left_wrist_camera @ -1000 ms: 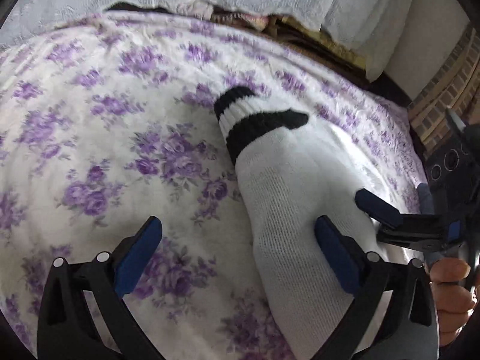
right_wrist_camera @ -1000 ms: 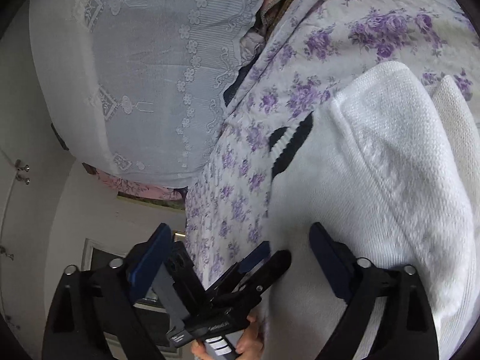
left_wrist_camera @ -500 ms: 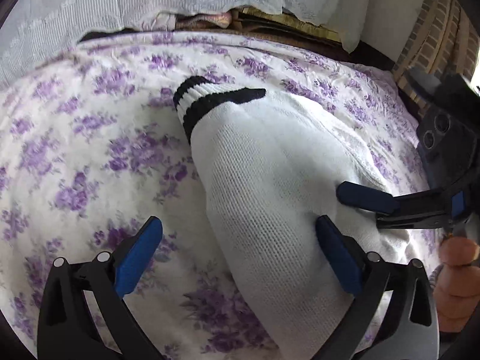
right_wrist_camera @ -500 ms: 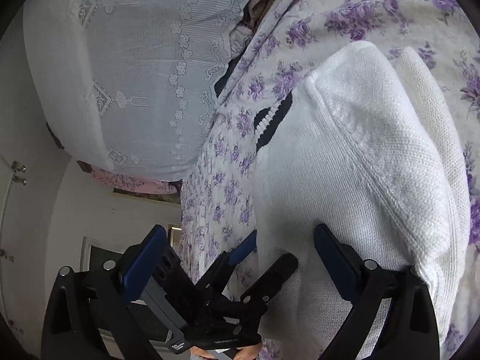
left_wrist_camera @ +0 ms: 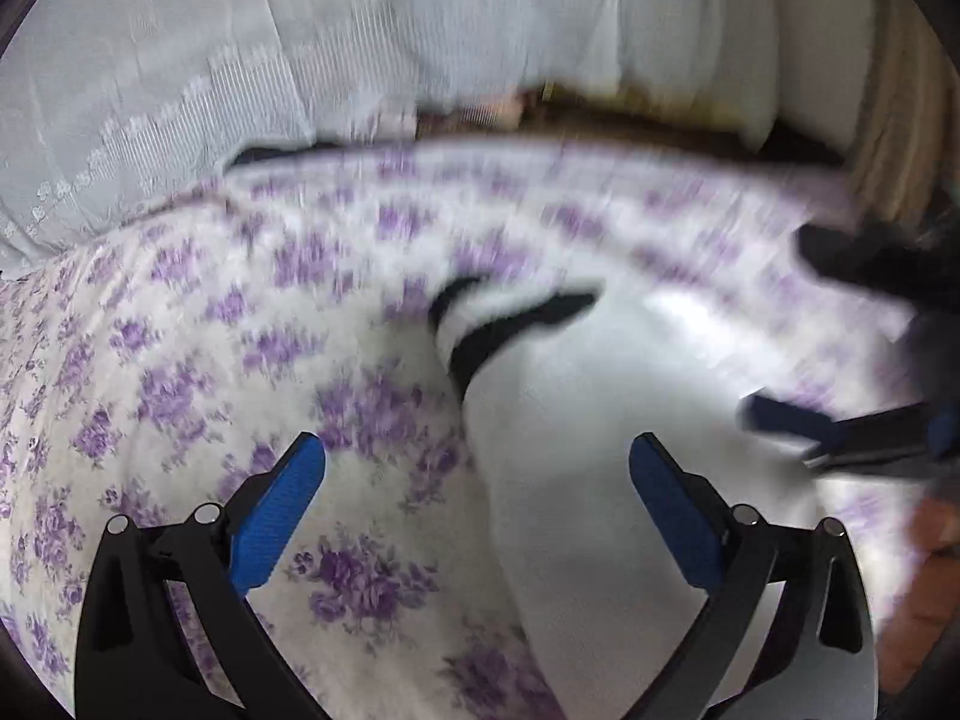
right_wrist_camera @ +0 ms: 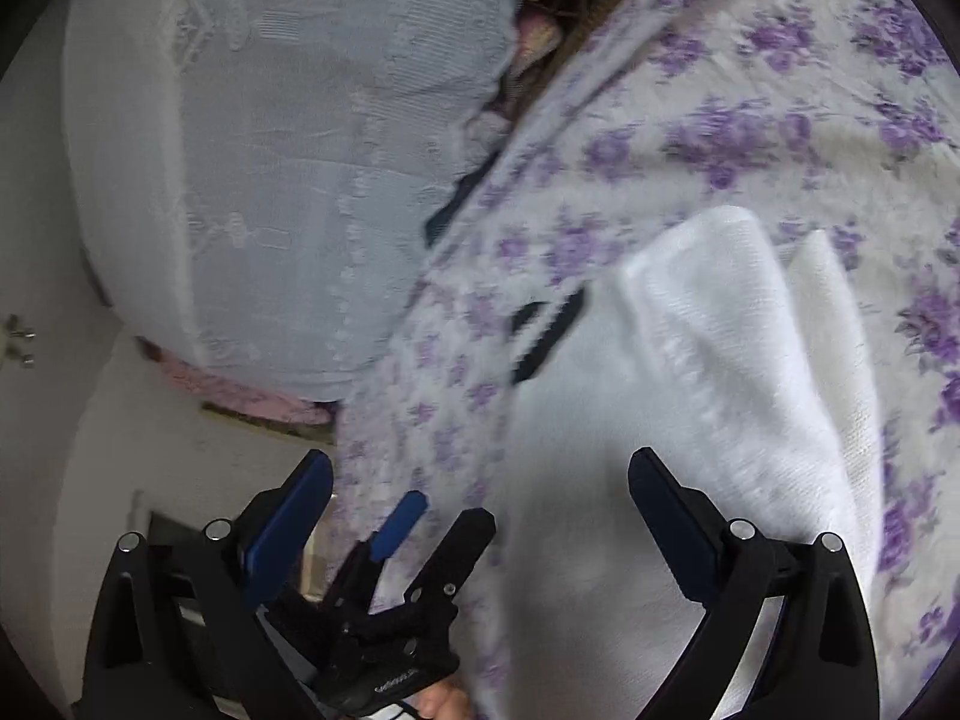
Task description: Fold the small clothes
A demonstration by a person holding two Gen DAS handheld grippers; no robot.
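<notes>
The white knitted sock with black cuff stripes [left_wrist_camera: 600,432] looks soft and light; grip its folded edge. Left gripper [left_wrist_camera: 477,480] and right gripper [right_wrist_camera: 480,495] both gape wide, empty.

White knitted sock [right_wrist_camera: 708,396], coarse matt weave, black ribbed cuff bands [left_wrist_camera: 510,324]. Purple-flowered cotton bedsheet [left_wrist_camera: 180,372], soft, matt. Pale lace-trimmed cloth cover [right_wrist_camera: 288,150], thin, embroidered. Left gripper [left_wrist_camera: 477,498]: matt black plastic, blue rubbery pads [left_wrist_camera: 276,516], shiny metal pins.

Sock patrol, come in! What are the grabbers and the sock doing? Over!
Left gripper open, holding nothing. Right gripper open too. White sock with black stripes lies on the flowery bedsheet. Nothing in the way.
</notes>
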